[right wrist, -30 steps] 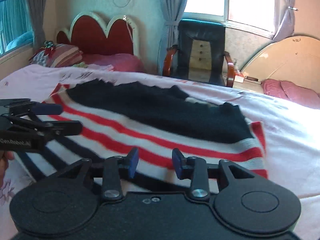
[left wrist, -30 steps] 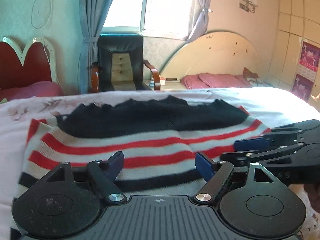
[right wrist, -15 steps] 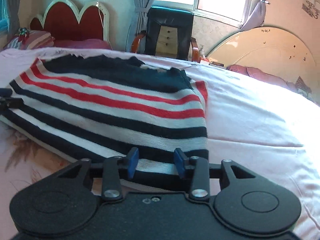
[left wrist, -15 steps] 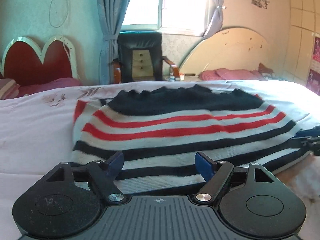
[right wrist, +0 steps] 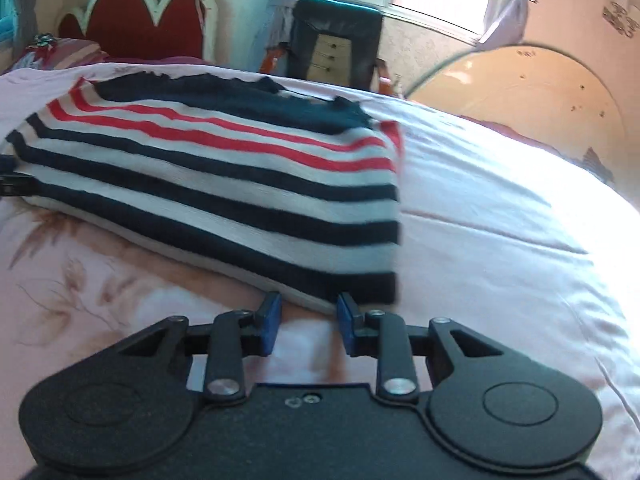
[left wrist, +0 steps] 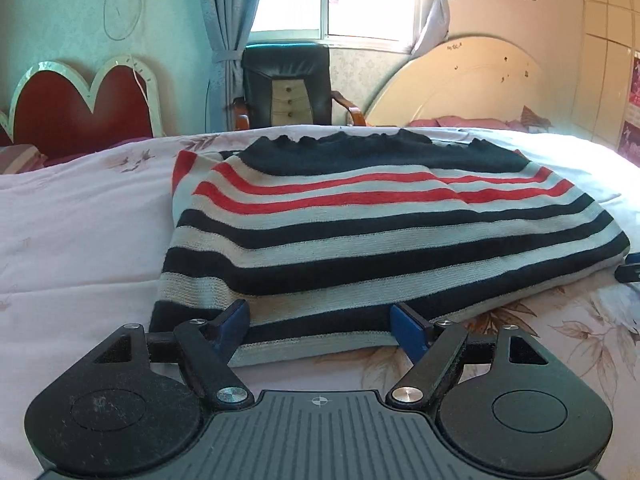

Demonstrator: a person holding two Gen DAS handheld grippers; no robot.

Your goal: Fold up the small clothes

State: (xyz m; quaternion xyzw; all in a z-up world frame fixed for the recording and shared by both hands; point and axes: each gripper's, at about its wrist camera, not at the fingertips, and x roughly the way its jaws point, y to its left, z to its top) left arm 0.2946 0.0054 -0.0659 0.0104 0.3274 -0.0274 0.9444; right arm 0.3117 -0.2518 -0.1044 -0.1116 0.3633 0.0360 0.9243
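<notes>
On the bed [left wrist: 80, 240], striped sweater [left wrist: 380, 232], both hand-held grippers spread, empty, no legible writing.

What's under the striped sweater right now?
The striped sweater lies on the floral bedspread, which shows all around it. Whether anything else sits beneath it is hidden by the knit.

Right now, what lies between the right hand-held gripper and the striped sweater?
Only bare floral bedsheet. In the right wrist view, the right hand-held gripper sits just short of the striped sweater's near edge.
</notes>
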